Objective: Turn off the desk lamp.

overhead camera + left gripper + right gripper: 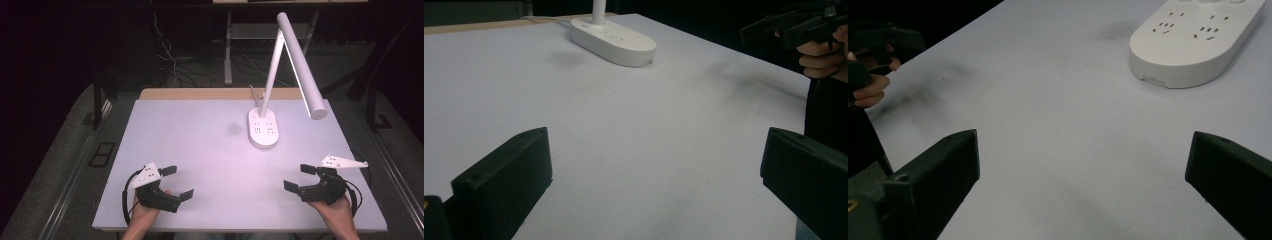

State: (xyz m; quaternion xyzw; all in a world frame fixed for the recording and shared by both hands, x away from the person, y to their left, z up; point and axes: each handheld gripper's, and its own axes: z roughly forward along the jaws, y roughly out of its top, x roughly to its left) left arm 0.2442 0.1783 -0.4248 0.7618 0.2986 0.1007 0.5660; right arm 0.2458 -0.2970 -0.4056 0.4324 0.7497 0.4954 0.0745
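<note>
Both black tongs are released and empty — left tongs (177,182) at 7 o'clock, right tongs (300,178) at 5 — on the pale desk (200,150); white lamp base with sockets (264,128) at 1 o'clock.

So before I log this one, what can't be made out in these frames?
- Lamp base: its socket slots and buttons are too small to read in the high view; the right gripper view cuts off its far end.
- Lamp head: the left gripper view's top edge cuts the stem off.
- Cable behind the base: where it runs past the table's far edge is lost in darkness.
- Floor beyond the table: too dark.
</note>
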